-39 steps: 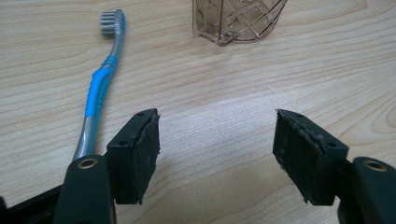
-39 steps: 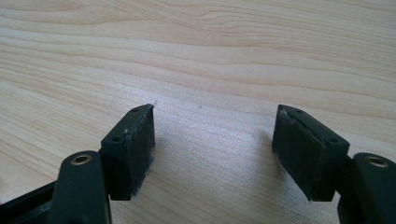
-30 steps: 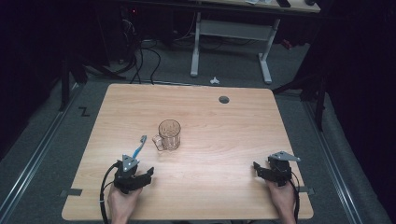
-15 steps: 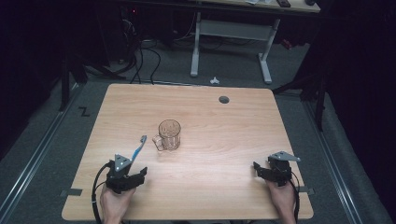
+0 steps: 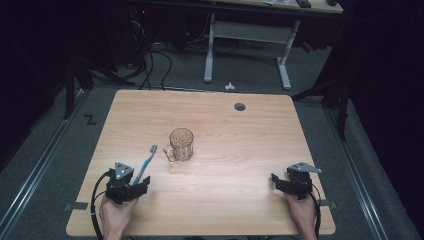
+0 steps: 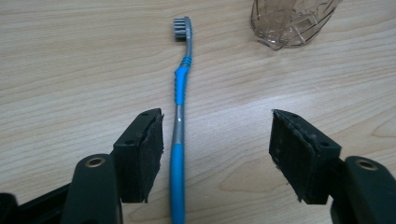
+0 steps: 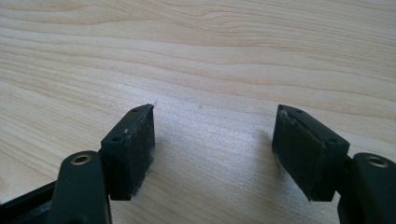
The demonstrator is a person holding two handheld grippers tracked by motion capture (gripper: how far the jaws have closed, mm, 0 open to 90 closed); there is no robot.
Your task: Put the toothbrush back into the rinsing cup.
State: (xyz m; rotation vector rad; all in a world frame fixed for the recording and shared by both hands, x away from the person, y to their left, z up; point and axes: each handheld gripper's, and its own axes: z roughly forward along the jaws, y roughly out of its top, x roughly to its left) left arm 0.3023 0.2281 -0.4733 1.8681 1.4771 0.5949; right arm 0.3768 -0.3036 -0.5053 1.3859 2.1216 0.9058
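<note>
While the left hand-held gripper [image 6: 217,156] rests spread around the blue-and-grey plastic toothbrush [image 6: 180,116] lying flat on the light wooden table [image 5: 250,145] beside a clear glass mug [image 5: 180,145], the right hand-held gripper [image 7: 212,151] sits spread over bare wood

On the table [image 5: 240,145], a mug [image 5: 181,144] stands near the middle. A toothbrush [image 5: 146,162] lies just left of it, apparently not touching, head pointing away, handle between the left gripper's [image 5: 131,189] jaws. The right gripper [image 5: 281,183] sits far right, near the front edge.
</note>
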